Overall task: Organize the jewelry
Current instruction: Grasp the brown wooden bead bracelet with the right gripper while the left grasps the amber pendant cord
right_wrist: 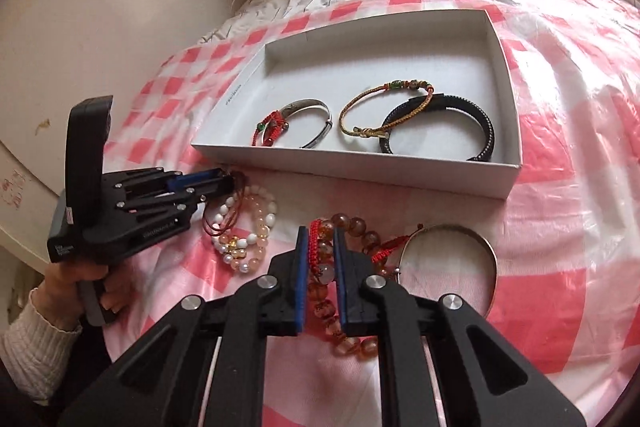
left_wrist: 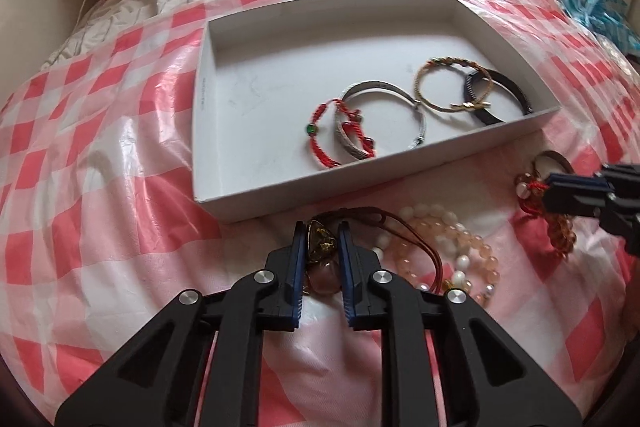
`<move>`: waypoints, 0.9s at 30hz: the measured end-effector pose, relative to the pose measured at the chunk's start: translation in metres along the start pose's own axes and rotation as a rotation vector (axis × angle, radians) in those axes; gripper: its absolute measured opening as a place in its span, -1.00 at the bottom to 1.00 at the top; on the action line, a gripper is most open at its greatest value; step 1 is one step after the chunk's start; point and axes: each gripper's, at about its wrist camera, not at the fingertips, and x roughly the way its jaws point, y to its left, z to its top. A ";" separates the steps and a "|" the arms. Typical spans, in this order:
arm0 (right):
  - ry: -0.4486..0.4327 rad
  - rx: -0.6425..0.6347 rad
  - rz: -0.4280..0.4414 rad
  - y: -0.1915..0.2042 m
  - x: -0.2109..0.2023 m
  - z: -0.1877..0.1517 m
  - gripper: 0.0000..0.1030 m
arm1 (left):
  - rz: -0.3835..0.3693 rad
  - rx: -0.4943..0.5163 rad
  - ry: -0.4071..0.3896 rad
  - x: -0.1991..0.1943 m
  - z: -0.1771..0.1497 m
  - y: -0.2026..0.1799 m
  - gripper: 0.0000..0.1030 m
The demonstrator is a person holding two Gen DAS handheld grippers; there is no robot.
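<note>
**A:** Where did the jewelry lie?

**B:** Four pieces sat in the white tray [left_wrist: 208, 131] on the bed's pink checked plastic sheet [left_wrist: 100, 131]: a red cord bracelet [left_wrist: 320, 143] at about 7 o'clock in the tray, overlapping a silver bangle [left_wrist: 384, 107], then a gold woven bracelet [left_wrist: 452, 87] crossing a black bracelet [left_wrist: 500, 95] toward 3 o'clock.

**A:** And the tongs?

**B:** The left tongs [left_wrist: 320, 239] were pinching an amber pendant [left_wrist: 320, 245] on a brown cord [left_wrist: 416, 231], just below the tray's near wall. Pale beaded bracelets [left_wrist: 460, 247] lay at their 3 o'clock. The right tongs [right_wrist: 320, 247] were nearly pressed together around an amber bead bracelet [right_wrist: 360, 227] with red cord. A thin metal bangle [right_wrist: 476, 247] lay at 3 o'clock of those.
</note>
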 end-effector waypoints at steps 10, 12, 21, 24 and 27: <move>0.015 0.070 -0.022 -0.014 0.002 0.003 -0.25 | -0.044 -0.004 -0.013 -0.017 0.001 0.003 -0.72; -0.010 0.003 -0.049 -0.003 -0.003 0.003 -0.21 | -0.040 0.004 -0.005 -0.016 0.001 0.001 -0.72; -0.012 -0.392 -0.247 0.063 0.026 -0.007 -0.18 | -0.010 0.039 0.008 -0.012 -0.001 -0.007 -0.72; 0.030 -0.457 -0.324 0.068 0.043 -0.011 -0.73 | -0.009 0.047 0.011 -0.011 -0.001 -0.008 -0.72; 0.002 -0.372 -0.264 0.055 0.032 -0.005 -0.91 | -0.008 0.051 0.016 -0.010 -0.001 -0.009 -0.72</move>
